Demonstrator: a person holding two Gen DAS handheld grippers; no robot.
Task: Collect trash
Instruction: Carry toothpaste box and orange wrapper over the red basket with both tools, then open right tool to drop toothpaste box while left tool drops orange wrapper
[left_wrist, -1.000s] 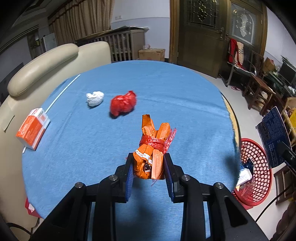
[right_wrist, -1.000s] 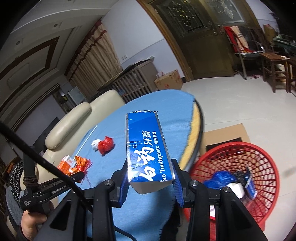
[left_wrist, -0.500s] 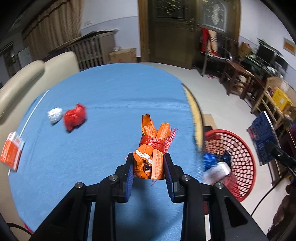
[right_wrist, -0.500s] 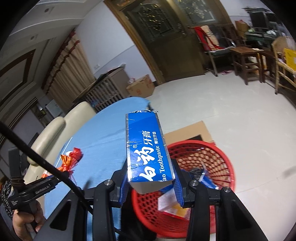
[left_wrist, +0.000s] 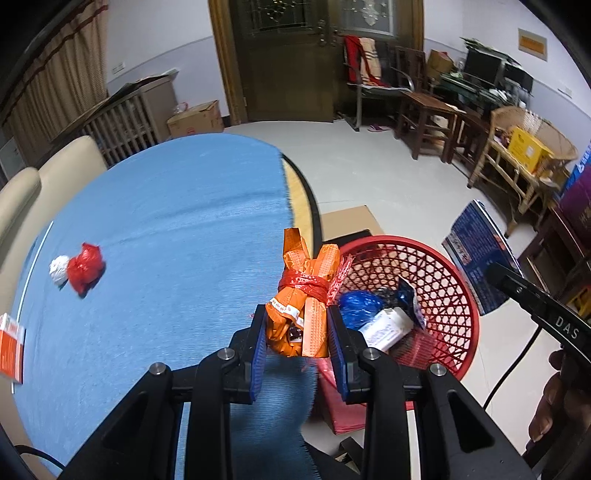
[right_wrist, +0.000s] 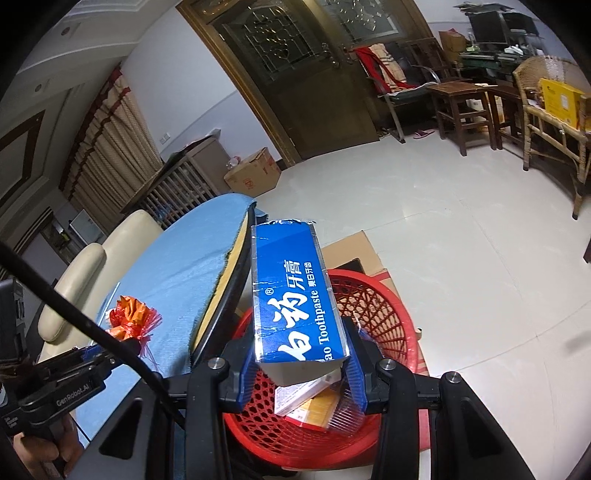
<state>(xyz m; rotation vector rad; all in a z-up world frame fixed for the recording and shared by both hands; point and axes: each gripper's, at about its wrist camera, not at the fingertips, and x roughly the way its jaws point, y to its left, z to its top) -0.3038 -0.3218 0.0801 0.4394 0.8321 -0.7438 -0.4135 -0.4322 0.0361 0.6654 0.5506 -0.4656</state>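
Trash is in both your grips: the left gripper (left_wrist: 297, 328) has its fingers clenched on the orange wrapper bundle (left_wrist: 304, 299), over the bench (left_wrist: 166, 240) edge just beside the red basket (left_wrist: 458, 295); the right gripper (right_wrist: 301, 363) clamps the blue toothpaste box (right_wrist: 291, 295) above that basket's near side. You are at the carry-and-drop step. Next, bring each piece squarely over the opening, then release. The box looks clear of the rim, though the fisheye makes that uncertain.

"Toothpaste" on blue box (right_wrist: 295, 295); "GenRobot.AI", perhaps, on left gripper (right_wrist: 110, 356)
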